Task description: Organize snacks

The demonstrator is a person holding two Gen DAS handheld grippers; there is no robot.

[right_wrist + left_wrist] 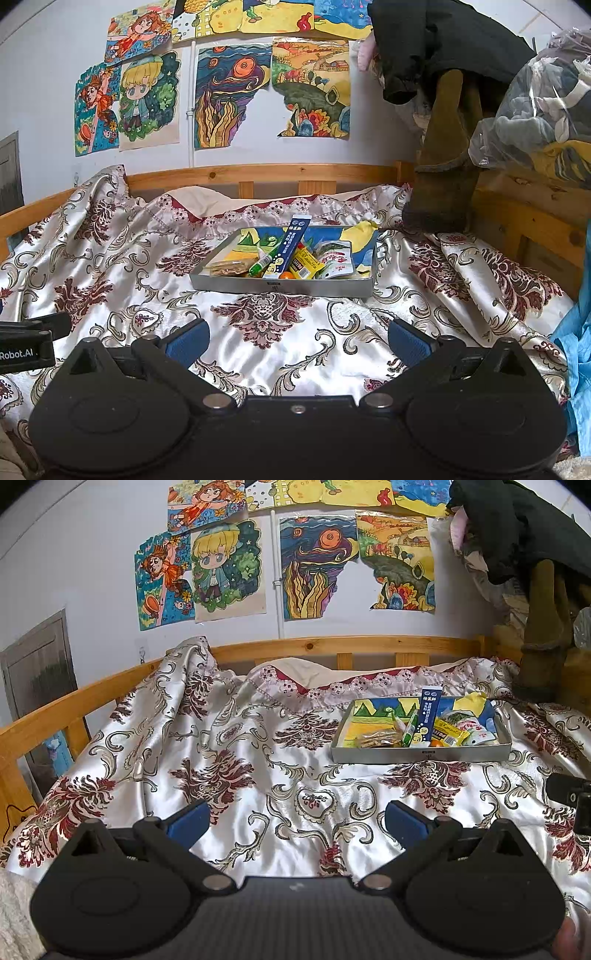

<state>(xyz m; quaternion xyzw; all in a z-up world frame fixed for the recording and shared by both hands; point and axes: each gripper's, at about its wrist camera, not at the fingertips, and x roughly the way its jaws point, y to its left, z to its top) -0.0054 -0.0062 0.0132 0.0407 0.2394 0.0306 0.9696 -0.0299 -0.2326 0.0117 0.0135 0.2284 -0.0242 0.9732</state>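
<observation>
A shallow grey cardboard tray lay flat on the bedspread, holding jumbled snack packets and a leaning blue stick sachet.

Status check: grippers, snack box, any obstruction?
Left gripper open, empty. Right gripper open, empty. Snacks piled in grey box on bedspread, ahead of both. Nothing between.

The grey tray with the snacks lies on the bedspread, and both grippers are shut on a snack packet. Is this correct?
Not quite. The grey tray does lie on the bedspread, but the left gripper and right gripper are open and hold nothing, as each wrist view shows.
</observation>
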